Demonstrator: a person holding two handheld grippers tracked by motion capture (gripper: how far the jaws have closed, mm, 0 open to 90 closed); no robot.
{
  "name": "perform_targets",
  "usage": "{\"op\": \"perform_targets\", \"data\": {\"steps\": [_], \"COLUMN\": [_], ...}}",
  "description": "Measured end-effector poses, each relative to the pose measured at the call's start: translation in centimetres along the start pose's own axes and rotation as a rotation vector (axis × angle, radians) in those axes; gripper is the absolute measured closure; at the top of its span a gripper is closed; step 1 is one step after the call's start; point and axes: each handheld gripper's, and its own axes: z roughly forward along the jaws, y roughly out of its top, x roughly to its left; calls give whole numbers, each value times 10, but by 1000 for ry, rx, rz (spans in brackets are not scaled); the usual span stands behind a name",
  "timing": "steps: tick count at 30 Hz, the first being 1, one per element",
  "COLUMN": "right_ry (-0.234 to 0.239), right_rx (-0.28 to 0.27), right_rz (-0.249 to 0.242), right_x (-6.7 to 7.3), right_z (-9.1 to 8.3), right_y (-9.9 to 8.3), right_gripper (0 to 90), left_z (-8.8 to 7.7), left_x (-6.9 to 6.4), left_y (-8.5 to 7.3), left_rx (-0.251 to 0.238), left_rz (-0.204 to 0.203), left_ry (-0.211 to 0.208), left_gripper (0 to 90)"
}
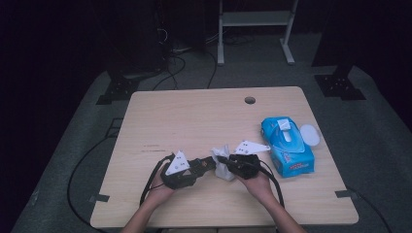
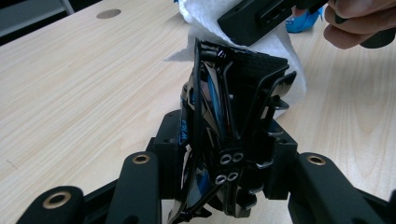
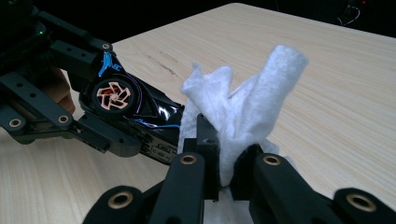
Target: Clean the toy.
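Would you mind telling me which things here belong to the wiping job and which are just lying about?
In use:
- black toy car, clamped in the left gripper
- white wipe, clamped in the right gripper

Lying about:
- blue wet-wipe pack, lid open
- table

Your left gripper (image 1: 206, 164) holds the glossy black toy car (image 2: 219, 121) just left of your right gripper (image 1: 224, 158), which pinches the crumpled white wipe (image 3: 243, 112) against it. Right of that gripper, the blue wipes pack (image 1: 287, 145) lies on the light wooden tabletop (image 1: 194, 116).
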Motion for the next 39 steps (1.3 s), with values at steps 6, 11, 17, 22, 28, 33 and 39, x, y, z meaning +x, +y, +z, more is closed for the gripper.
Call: {"op": "perform_targets", "data": {"steps": [6,11,17,22,28,33,39], "right_ry": [2,8,11,12,24,25,63], "right_rx": [1,1,-1,1,-4,2,-18], "right_rz": [4,8,14,14,16,15,37], "right_x": [0,1,1,1,2,2,5], "right_z": [0,0,0,-1,-1,0,-2], "right_y": [-1,-1,0,0,0,0,3], "right_gripper": [850,850,851,851,852,853,854], "left_z": [-1,-1,0,0,-3,-3,-2], "left_x": [-2,-3,-2,-3,-3,-4,-3], "left_y": [1,2,2,4,5,5,5], "left_rx": [5,9,4,10,10,16,10], "left_rz": [14,22,12,22,27,34,24], "left_ry": [6,6,0,3,1,0,-2], "left_gripper": [585,583,582,582,582,580,580]}}
